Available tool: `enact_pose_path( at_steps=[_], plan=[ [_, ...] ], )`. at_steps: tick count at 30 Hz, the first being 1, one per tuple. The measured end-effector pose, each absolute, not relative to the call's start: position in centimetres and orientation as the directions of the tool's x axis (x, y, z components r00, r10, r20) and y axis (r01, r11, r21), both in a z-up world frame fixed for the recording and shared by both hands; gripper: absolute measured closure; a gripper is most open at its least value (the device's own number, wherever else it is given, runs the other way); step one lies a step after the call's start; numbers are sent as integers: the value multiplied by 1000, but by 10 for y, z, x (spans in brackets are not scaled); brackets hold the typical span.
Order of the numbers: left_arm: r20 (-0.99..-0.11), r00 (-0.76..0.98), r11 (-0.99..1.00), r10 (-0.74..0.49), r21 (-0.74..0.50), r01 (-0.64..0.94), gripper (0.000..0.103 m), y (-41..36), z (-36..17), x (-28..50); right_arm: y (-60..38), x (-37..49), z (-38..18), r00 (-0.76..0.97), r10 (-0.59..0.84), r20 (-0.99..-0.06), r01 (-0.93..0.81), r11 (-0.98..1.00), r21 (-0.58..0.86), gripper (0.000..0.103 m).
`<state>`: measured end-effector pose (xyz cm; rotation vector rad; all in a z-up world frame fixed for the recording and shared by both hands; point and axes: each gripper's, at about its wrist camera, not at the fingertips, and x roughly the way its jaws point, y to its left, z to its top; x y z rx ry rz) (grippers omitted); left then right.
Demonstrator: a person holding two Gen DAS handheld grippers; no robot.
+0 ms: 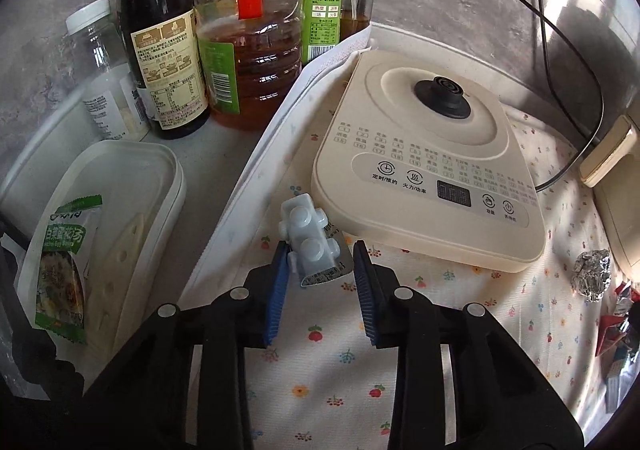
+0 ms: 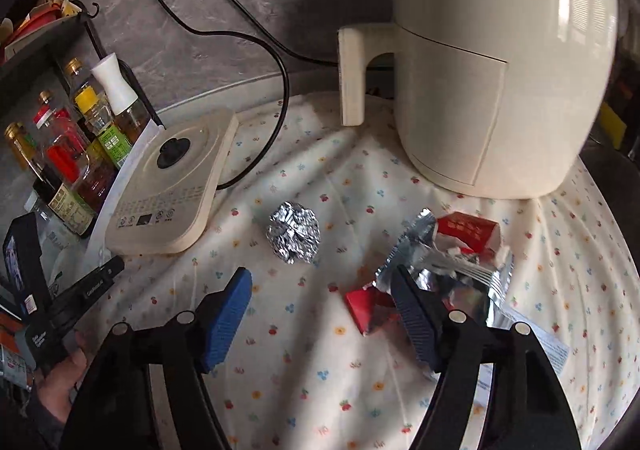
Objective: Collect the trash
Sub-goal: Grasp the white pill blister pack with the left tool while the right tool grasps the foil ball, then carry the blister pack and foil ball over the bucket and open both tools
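the left tongs [image 1: 320, 250] stood partly spread around a white blister pack [image 1: 310, 246] that lay on the floral cloth [image 1: 320, 390], its left edge at the left pad, the right pad clear: likely placed to pinch it. the right tongs [image 2: 320, 290] gaped wide, nothing between them; the foil ball [image 2: 293, 232] lay just ahead, the torn wrapper [image 2: 448, 270] at the right pad.
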<state>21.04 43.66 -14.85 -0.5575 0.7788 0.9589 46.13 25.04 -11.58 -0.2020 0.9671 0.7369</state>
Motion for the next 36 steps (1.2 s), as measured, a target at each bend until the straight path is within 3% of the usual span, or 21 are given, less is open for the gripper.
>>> enact_pose_path(
  at_steps=[10, 11, 12, 23, 36],
  plan=[
    [-778, 392, 494, 491, -121, -861, 71, 432, -145, 204, 302, 486, -146, 328, 425, -844, -670, 734, 110, 30],
    [-778, 391, 492, 492, -122, -862, 71, 432, -145, 204, 303, 487, -150, 317, 421, -850, -672, 732, 112, 43],
    [-777, 393, 490, 492, -126, -863, 71, 432, -146, 205, 305, 488, -153, 296, 413, -861, -676, 727, 117, 65],
    [-768, 429, 524, 476, -144, -839, 71, 416, -139, 199, 265, 457, -131, 303, 451, -840, -674, 724, 145, 65],
    [-737, 523, 622, 428, -180, -762, 71, 338, -120, 190, 189, 405, -97, 341, 502, -795, -675, 719, 165, 65]
  ],
)
